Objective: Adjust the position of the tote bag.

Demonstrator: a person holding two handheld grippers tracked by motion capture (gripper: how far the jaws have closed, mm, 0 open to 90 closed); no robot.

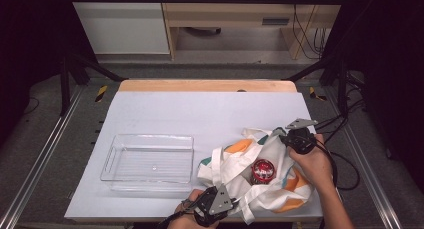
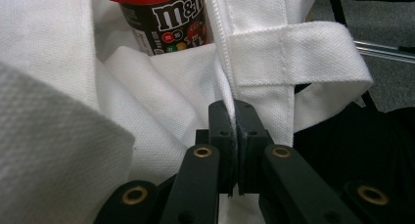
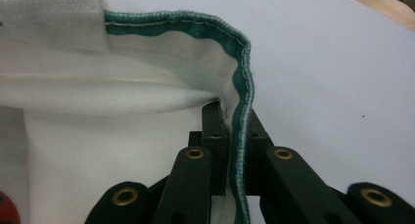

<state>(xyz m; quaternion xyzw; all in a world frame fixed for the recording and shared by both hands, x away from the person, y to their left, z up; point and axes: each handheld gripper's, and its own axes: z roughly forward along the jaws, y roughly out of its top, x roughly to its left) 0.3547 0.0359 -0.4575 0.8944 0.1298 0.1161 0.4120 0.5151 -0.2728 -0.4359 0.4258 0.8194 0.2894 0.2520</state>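
A white cloth bag [image 1: 240,161] with orange and green patches lies open at the table's front right. Inside it stands a dark M&M's tub with a red lid [image 1: 262,171], which the left gripper view has near its top as the tub [image 2: 164,18]. My left gripper [image 1: 223,195] is at the bag's near rim, shut on the white hem [image 2: 234,116] beside a handle strap [image 2: 313,53]. My right gripper [image 1: 283,135] is at the far rim, shut on the green-edged hem [image 3: 240,111]. The two hold the bag's mouth apart.
A clear plastic tray [image 1: 149,159] with nothing in it sits on the white table top [image 1: 200,109] left of the bag. A wooden strip [image 1: 207,85] runs along the far edge. Cables [image 1: 345,154] trail off the table's right side.
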